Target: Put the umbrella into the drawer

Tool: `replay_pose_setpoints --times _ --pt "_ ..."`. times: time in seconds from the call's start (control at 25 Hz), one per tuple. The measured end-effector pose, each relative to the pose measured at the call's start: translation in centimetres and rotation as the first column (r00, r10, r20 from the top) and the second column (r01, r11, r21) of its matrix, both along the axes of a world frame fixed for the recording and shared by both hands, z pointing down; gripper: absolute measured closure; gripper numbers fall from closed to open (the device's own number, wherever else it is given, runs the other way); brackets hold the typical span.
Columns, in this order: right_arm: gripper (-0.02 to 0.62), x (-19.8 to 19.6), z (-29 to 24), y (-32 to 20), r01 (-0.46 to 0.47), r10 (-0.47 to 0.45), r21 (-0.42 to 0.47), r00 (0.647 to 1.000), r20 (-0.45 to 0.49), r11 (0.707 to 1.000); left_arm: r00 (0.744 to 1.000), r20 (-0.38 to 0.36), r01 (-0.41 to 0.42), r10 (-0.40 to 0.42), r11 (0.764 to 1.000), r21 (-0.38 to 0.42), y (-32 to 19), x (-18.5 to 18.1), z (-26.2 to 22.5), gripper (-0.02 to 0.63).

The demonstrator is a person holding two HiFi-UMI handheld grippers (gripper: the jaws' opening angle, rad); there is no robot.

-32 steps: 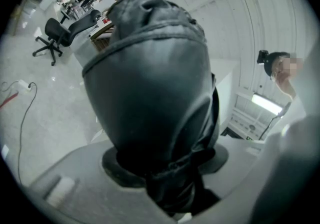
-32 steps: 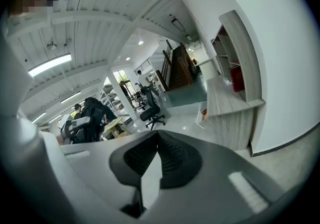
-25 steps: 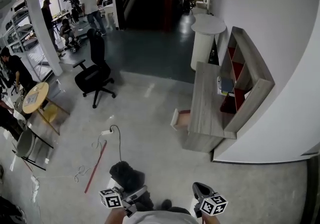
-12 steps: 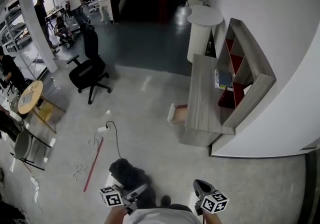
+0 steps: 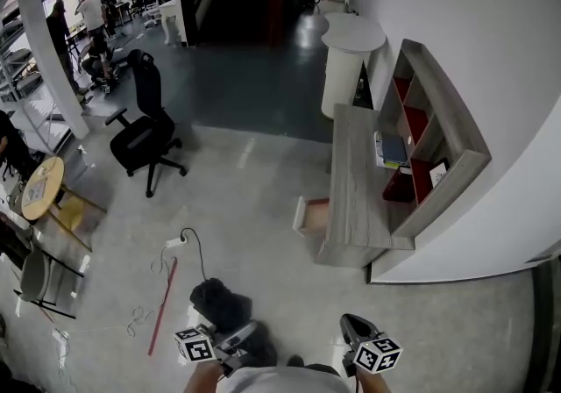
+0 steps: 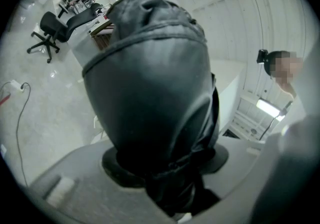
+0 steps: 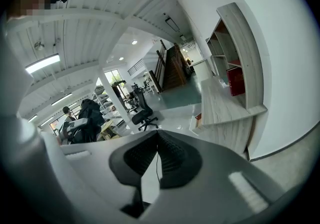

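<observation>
A black folded umbrella point(image 6: 150, 93) fills the left gripper view, and my left gripper point(image 6: 165, 165) is shut on its lower end. In the head view the umbrella point(image 5: 219, 302) sticks forward from the left gripper point(image 5: 232, 340) at the bottom edge. My right gripper point(image 5: 353, 328) is beside it with its pads together and nothing in them; the right gripper view shows the pads of the right gripper point(image 7: 156, 152) meeting. Ahead on the right stands a grey wooden desk point(image 5: 355, 176) with its drawer point(image 5: 311, 214) pulled open towards the floor space. Both are seen small as the desk point(image 7: 220, 103) and the drawer point(image 7: 196, 118) in the right gripper view.
A slanted shelf unit point(image 5: 438, 137) stands on the desk against the white wall, with a round white counter point(image 5: 351, 53) behind it. A black office chair point(image 5: 140, 128), a power strip with cable point(image 5: 180, 242), a red stick point(image 5: 163, 293) and a small round table point(image 5: 39, 189) lie left. People stand far back.
The head view has travelled forward: the desk, drawer and chair sit lower and nearer in the picture. Both grippers keep their places at the bottom edge, the umbrella still held.
</observation>
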State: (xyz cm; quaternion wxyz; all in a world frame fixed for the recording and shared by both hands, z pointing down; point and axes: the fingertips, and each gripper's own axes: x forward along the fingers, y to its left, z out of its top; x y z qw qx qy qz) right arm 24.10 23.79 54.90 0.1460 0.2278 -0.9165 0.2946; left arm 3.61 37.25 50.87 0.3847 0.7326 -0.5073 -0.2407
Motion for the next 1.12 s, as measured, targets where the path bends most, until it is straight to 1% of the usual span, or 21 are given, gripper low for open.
replay_pose_setpoints --times 0.24,0.56,0.76,0.96,1.12 --pt "0.589 -4.1 -0.3 -2.7 -0.046 0.046 0.005 0.999 -0.011 0.999 0.999 -0.012 -0.04 0.04 0.999 -0.007 -3.1 -4.9 0.2 0.37" --pt "0.589 -9.6 -0.1 -4.3 -0.089 0.089 0.005 0.995 -0.04 0.996 0.996 -0.03 -0.085 0.084 0.996 -0.008 -5.6 -10.8 0.6 0.37" --pt "0.589 -12.6 -0.1 -6.0 -0.115 0.116 0.013 0.993 -0.038 0.993 0.992 -0.023 -0.122 0.122 0.992 -0.01 -6.4 -13.7 1.3 0.37" --pt "0.589 -15.3 -0.1 -7.2 -0.125 0.126 0.022 0.991 -0.038 0.992 0.991 -0.021 -0.133 0.132 0.991 -0.018 -7.1 -16.4 1.6 0.37" --pt "0.589 -16.6 0.6 -7.2 -0.139 0.14 0.008 0.989 -0.052 0.99 0.989 -0.032 -0.142 0.141 0.99 -0.023 -7.8 -17.7 1.9 0.369"
